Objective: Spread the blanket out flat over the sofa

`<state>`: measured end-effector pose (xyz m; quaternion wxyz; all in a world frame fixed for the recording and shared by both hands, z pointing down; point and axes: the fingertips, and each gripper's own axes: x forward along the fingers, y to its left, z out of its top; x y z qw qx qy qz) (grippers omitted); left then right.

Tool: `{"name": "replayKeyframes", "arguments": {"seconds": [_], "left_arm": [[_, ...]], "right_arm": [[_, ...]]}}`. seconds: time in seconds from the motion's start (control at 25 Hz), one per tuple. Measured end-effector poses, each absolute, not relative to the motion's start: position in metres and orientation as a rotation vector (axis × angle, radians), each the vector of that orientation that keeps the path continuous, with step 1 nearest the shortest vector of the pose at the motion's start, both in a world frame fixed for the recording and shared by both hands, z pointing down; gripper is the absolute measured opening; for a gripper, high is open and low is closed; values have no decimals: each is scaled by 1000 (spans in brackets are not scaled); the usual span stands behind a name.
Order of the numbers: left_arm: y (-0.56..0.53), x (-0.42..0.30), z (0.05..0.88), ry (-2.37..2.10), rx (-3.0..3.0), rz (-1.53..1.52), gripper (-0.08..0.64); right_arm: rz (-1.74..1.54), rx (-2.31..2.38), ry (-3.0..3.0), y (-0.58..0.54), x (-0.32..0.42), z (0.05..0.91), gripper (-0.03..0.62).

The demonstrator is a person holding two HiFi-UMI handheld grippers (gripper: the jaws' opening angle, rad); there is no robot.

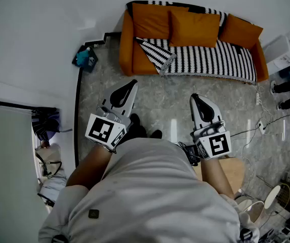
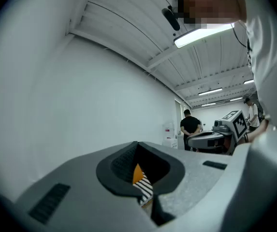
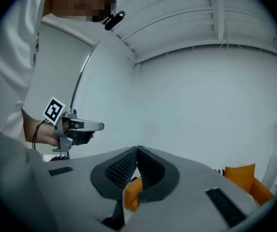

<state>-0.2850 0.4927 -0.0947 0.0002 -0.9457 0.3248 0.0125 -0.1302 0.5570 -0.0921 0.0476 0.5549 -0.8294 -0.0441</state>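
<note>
An orange sofa (image 1: 128,52) stands against the far wall with three orange cushions. A black-and-white patterned blanket (image 1: 205,59) lies over its seat and backrest, its left corner folded back over itself. Both grippers are held level in front of the person, well short of the sofa. My left gripper (image 1: 133,84) is shut and empty; through the gap in its jaws (image 2: 137,144) a bit of the blanket (image 2: 145,187) shows. My right gripper (image 1: 194,98) is shut too, with nothing in it (image 3: 138,150); behind its jaws I see orange sofa (image 3: 133,193).
A blue object (image 1: 85,57) lies at the wall corner left of the sofa. Cables and a power strip (image 1: 260,126) cross the floor at right, near a standing person's legs (image 1: 288,92) and a white box (image 1: 284,52). A wooden box (image 1: 233,168) sits by my right arm.
</note>
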Motion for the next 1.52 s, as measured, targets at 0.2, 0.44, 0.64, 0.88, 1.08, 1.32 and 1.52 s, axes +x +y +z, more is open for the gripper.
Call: {"name": "replayKeyframes", "arguments": {"seconds": [0.2,0.44,0.64,0.88,1.08,1.32,1.52], "left_arm": [[478,-289,-94,1021,-2971,39,6],[448,-302,-86,1014,-2991,37,6],[404,-318,-80,994,-3016,33,6],[346,-342,-73,940,-3067,18,6],[312,-348,-71,901,-3086,-6,6],[279,-352,-58,912,-3112,-28,6],[249,-337,-49,945,-3121,-58,6]], "right_arm": [[-138,1667,-2509,545,-130,-82,28],[-95,1670,-2494,513,-140,-76,28],[-90,1718,-2480,467,-151,-77,28],[-67,1729,-2445,413,-175,-76,28],[-10,1756,-2419,381,-178,-67,28],[22,1742,-2411,347,-177,-53,29],[84,1714,-2428,310,-158,-36,31]]}}
